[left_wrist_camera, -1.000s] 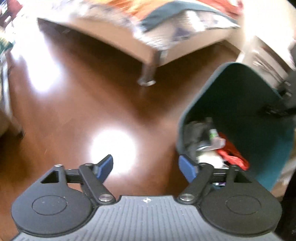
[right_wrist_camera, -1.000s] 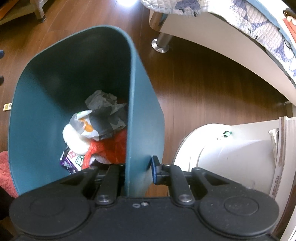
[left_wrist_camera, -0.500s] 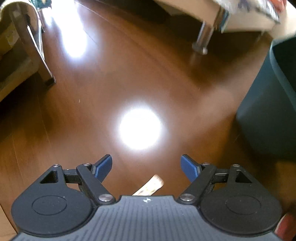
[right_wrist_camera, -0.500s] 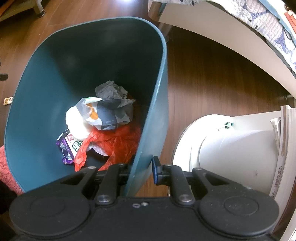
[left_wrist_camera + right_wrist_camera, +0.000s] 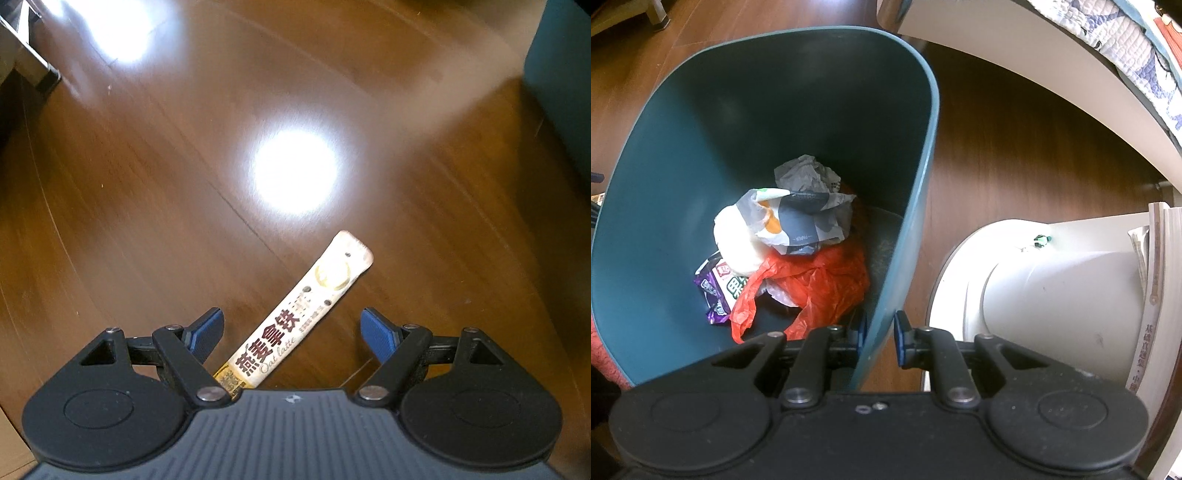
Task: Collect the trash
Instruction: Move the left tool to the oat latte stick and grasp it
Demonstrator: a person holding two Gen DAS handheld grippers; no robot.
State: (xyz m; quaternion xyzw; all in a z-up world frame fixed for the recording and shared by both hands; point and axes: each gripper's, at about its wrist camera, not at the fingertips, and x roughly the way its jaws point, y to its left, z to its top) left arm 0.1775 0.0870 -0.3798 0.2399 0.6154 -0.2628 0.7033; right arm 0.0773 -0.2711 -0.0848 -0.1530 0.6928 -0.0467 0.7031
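A cream oat latte stick packet [image 5: 295, 317] lies on the brown wood floor, slanting from lower left to upper right. My left gripper [image 5: 293, 328] is open above it, the packet between its blue fingertips and apart from both. My right gripper [image 5: 880, 334] is shut on the right wall of the teal trash bin [image 5: 683, 184], one finger inside and one outside. The bin holds a red plastic bag [image 5: 812, 284], crumpled grey and white wrappers [image 5: 798, 218] and a purple snack packet [image 5: 716, 284]. The bin's corner shows in the left wrist view [image 5: 561, 74].
A white round-fronted cabinet [image 5: 1052, 288] with books [image 5: 1156, 295] stands right of the bin. A bed frame [image 5: 1015, 48] with a quilt runs behind. A furniture leg [image 5: 33, 66] stands at the far left. Bright light spots reflect on the floor [image 5: 295, 177].
My left gripper swung down and left, away from the bin, bringing the stick packet between its open fingers. The right gripper kept its hold as the bin tilted slightly.
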